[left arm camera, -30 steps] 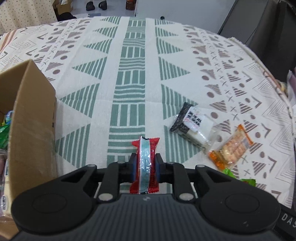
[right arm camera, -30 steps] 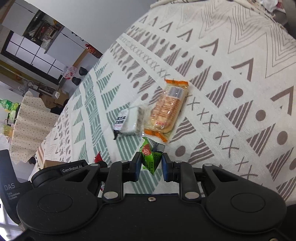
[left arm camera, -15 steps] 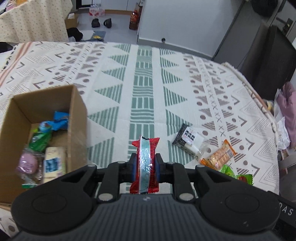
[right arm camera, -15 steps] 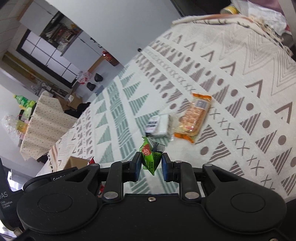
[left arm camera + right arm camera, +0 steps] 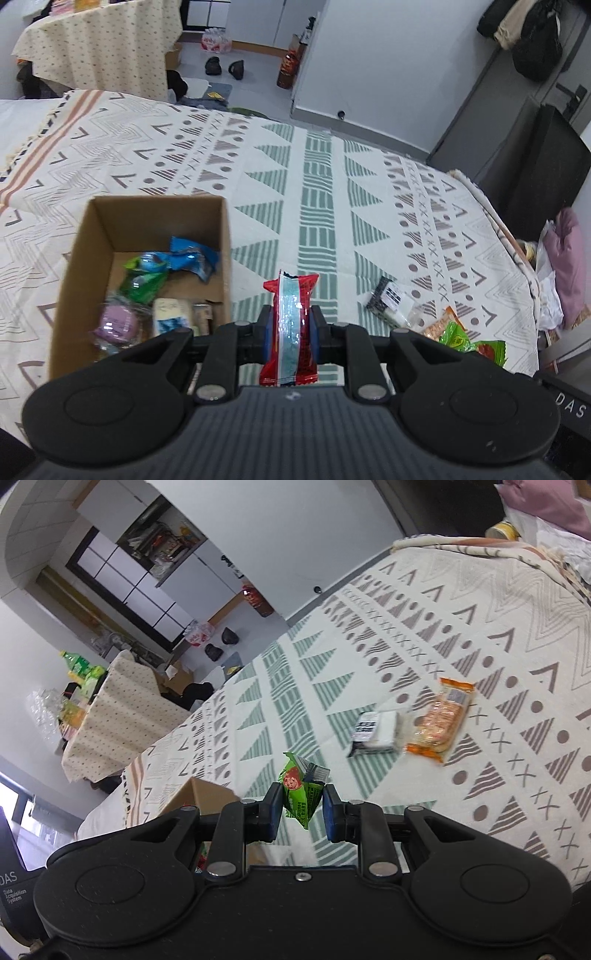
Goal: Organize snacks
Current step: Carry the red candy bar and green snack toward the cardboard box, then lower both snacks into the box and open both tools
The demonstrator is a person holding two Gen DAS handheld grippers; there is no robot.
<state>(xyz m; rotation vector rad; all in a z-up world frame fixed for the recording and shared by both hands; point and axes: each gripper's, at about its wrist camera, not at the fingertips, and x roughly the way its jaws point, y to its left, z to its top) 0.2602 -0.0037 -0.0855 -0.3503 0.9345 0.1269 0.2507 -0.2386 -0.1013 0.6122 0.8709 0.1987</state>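
My left gripper is shut on a red snack packet with a pale blue stripe, held upright above the patterned cloth, just right of an open cardboard box that holds several snacks. My right gripper is shut on a small green snack packet, raised over the cloth; that same green packet shows at the lower right of the left wrist view. On the cloth lie a black-and-white wrapped snack and an orange cracker pack, side by side.
A corner of the cardboard box shows left of the right gripper. The cloth-covered surface ends at the right, beside dark furniture and a pink bundle. Farther back stand a covered table and shoes on the floor.
Both grippers have risen with their packets still held. The left wrist view has pulled back and the inside of the box has come into sight. The snacks on the cloth look smaller.
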